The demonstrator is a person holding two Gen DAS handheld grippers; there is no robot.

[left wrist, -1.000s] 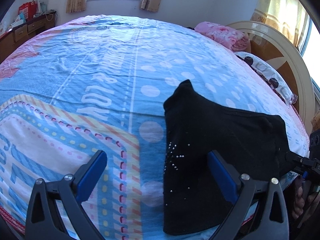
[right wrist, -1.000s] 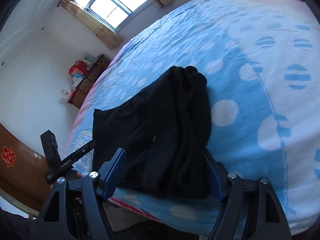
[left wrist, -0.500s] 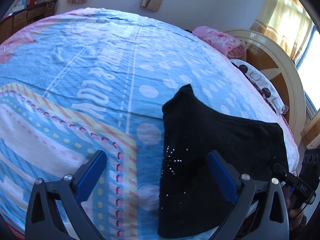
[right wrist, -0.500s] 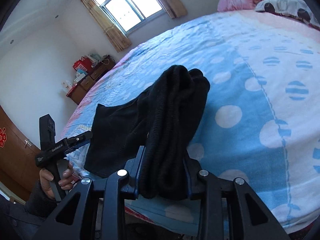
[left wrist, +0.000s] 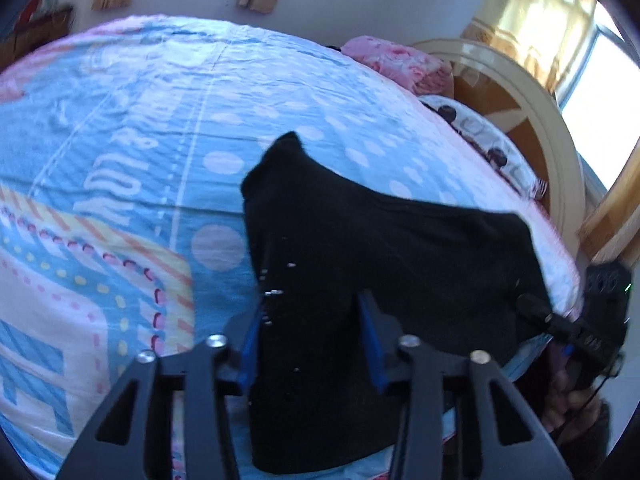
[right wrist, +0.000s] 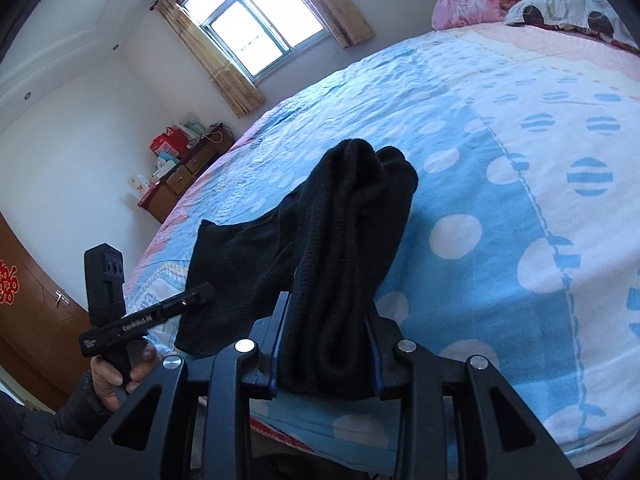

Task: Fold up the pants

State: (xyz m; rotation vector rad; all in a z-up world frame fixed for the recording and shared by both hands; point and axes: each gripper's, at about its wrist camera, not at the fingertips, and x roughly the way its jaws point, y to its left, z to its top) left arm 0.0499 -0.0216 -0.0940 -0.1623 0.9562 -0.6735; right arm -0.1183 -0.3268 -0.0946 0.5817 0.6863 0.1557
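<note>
my left claw (left wrist: 310, 334) closing with the black pants (left wrist: 360, 264) between its pads at the bed's near edge, my right claw (right wrist: 326, 334) clamped on the bunched end, wide bare bedsheet (left wrist: 120, 140) ahead, pillows (right wrist: 560, 8) and headboard (left wrist: 540, 120) far off
</note>
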